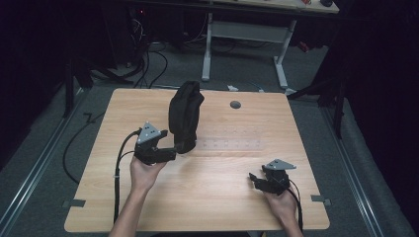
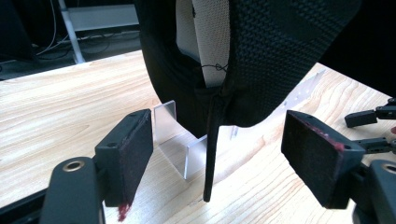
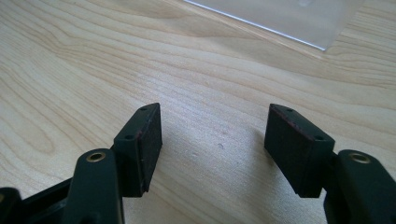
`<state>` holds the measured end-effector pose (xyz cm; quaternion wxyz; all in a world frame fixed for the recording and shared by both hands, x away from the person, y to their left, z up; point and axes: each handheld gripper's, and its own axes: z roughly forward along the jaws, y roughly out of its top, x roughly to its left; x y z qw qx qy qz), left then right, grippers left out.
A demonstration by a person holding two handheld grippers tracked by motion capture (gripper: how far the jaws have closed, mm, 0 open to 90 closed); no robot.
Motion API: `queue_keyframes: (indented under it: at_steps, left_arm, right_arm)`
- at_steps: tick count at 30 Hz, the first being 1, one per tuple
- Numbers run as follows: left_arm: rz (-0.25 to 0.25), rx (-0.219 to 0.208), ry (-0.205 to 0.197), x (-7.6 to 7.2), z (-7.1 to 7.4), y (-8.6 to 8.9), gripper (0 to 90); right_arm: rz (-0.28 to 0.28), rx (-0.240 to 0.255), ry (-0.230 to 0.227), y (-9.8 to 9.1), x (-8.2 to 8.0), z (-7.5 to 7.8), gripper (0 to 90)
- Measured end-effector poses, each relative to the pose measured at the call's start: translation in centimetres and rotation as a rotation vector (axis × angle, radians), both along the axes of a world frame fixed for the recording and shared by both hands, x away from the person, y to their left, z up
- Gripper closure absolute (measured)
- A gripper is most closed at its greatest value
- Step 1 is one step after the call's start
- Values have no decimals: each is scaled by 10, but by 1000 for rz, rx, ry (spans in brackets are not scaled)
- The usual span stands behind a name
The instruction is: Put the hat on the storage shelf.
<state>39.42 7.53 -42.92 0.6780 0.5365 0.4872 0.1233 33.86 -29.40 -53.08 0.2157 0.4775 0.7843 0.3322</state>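
Your left gripper (image 2: 217, 154) was spread wide with nothing between the pads, lined up on the thin black strap (image 2: 211, 149) hanging off the bottom of the black bag (image 1: 185, 116). The strap ran down between the 2 jaws but touched neither. Your right gripper (image 1: 261, 180) was just as slack, parked low over bare wood at about 4 o'clock on the table (image 1: 148, 212), well apart from everything.

The bag stood upright a bit past table centre, towards 11 o'clock, propped on a clear acrylic stand (image 2: 180, 144), with a clear strip (image 1: 230, 144) lying flat off to its 3 o'clock.

Here's what worried me. That bag looked tall and top-heavy on a small footing, so a sideways tug on the strap could've tipped it or dragged the stand along. The strap was skinny too; closing off-centre might've let it slip past a pad. And with your right hand that far off, nothing was bracing the bag.
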Motion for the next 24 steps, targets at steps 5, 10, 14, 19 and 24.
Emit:
queue_keyframes:
  at_steps: [5, 10, 14, 19, 24]
  left_arm:
    - [6, -13, 11, -3, -1, 7, 257]
    - [6, -16, 21, -6, -3, 13, 258]
    - [16, -19, 24, -9, -3, 17, 259]
    - [26, -28, 22, -12, -3, 23, 259]
    - [31, -30, 29, -15, -5, 27, 261]
  right_arm:
    - [0, 0, 0, 0, 0, 0, 369]
    - [0, 0, 0, 0, 0, 0, 369]
    - [-1, 1, 1, 0, 0, 0, 369]
    - [-2, 1, 1, 0, 0, 0, 369]
    - [-2, 1, 1, 0, 0, 0, 369]
